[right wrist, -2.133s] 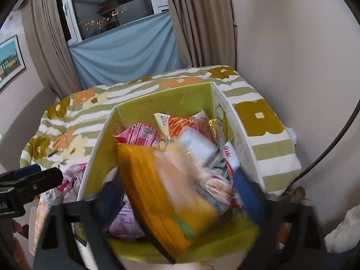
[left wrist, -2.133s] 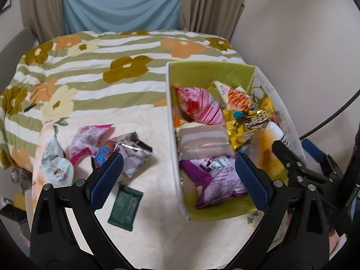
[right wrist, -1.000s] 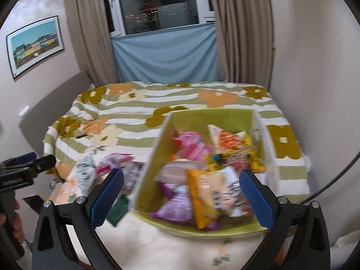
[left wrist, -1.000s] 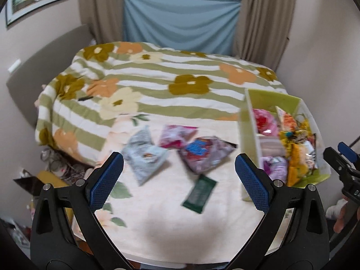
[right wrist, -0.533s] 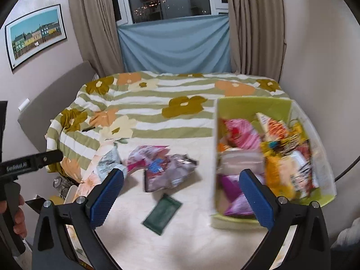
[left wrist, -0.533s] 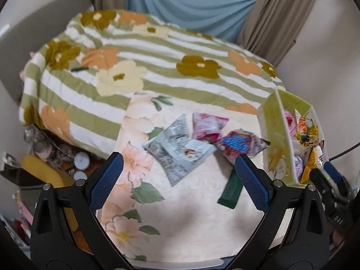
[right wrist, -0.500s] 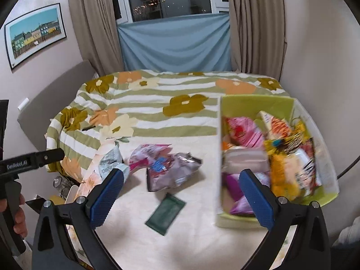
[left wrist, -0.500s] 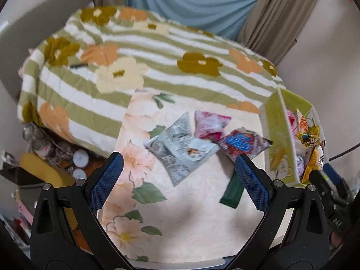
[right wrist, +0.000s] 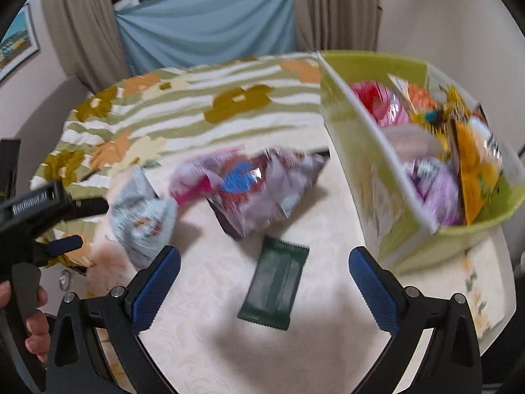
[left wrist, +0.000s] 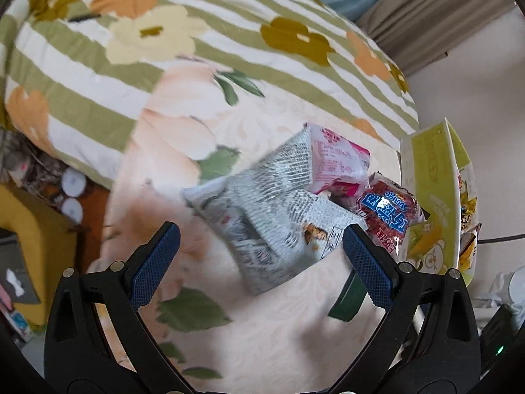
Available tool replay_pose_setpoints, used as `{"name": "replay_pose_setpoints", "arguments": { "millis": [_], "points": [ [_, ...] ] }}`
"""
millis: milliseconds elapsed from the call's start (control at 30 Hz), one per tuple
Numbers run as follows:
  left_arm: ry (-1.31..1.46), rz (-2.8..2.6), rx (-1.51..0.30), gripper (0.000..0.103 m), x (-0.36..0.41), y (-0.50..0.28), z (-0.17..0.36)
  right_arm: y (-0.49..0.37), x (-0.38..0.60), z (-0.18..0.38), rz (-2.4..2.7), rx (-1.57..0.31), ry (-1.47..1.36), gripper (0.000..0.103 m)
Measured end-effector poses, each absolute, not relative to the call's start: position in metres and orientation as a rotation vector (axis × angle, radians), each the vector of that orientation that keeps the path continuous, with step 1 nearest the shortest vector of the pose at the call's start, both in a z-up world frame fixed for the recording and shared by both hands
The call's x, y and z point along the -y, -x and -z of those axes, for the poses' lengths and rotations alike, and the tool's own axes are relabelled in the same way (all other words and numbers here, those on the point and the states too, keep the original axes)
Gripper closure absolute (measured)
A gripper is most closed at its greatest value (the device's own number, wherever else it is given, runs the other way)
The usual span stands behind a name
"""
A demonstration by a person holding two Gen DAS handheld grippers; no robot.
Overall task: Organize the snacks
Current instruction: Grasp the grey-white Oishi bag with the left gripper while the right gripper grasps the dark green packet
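My left gripper [left wrist: 259,259] is open and empty, close above a grey-white snack bag [left wrist: 272,216] on the cream table. A pink bag [left wrist: 338,161] and a red-and-blue bag [left wrist: 387,216] lie beside it, and a dark green packet [left wrist: 347,295] is partly hidden by the right finger. My right gripper [right wrist: 262,282] is open and empty over the dark green packet [right wrist: 275,289]. Beyond it lie the red-and-blue bag [right wrist: 259,184] and the grey-white bag [right wrist: 141,216]. The green box [right wrist: 387,197] full of snacks stands at the right.
The left gripper and the hand holding it show at the left of the right wrist view [right wrist: 39,216]. A flowered striped bedspread [left wrist: 197,32] lies beyond the table. Clutter and a yellow object [left wrist: 19,239] sit on the floor to the left. The green box edge [left wrist: 426,177] is at the right.
Both grippers have dropped lower and closer to the loose snacks. The left one now hangs over the grey-white bag, the right one over the dark green packet. Both stay open.
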State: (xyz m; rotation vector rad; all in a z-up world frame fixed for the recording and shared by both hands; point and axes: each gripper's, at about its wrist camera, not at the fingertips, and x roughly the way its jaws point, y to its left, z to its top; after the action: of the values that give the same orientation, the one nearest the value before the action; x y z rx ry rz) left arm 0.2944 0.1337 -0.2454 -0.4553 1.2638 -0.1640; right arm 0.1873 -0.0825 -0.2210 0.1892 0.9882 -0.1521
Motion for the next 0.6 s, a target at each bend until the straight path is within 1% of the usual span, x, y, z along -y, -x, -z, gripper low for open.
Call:
{"name": "replay_pose_setpoints", "arguments": {
  "millis": [200, 300, 467, 600],
  "points": [
    [0.48, 0.149, -1.284, 0.004, -0.122, -0.312, 0.266, -0.189, 0.083, 0.247, 0.178, -1.024, -0.159, 0.001],
    [0.508, 0.128, -1.295, 0.004, -0.123, -0.317, 0.276, -0.193, 0.09, 0.26, 0.178, -1.045, -0.196, 0.001],
    [0.439, 0.104, -1.307, 0.004, -0.111, -0.321, 0.283, -0.196, 0.093, 0.273, 0.165, -1.065, -0.216, 0.001],
    [0.328, 0.106, -1.307, 0.004, -0.09, -0.323, 0.28, -0.199, 0.096, 0.28, 0.15, -1.08, -0.205, 0.001]
  ]
}}
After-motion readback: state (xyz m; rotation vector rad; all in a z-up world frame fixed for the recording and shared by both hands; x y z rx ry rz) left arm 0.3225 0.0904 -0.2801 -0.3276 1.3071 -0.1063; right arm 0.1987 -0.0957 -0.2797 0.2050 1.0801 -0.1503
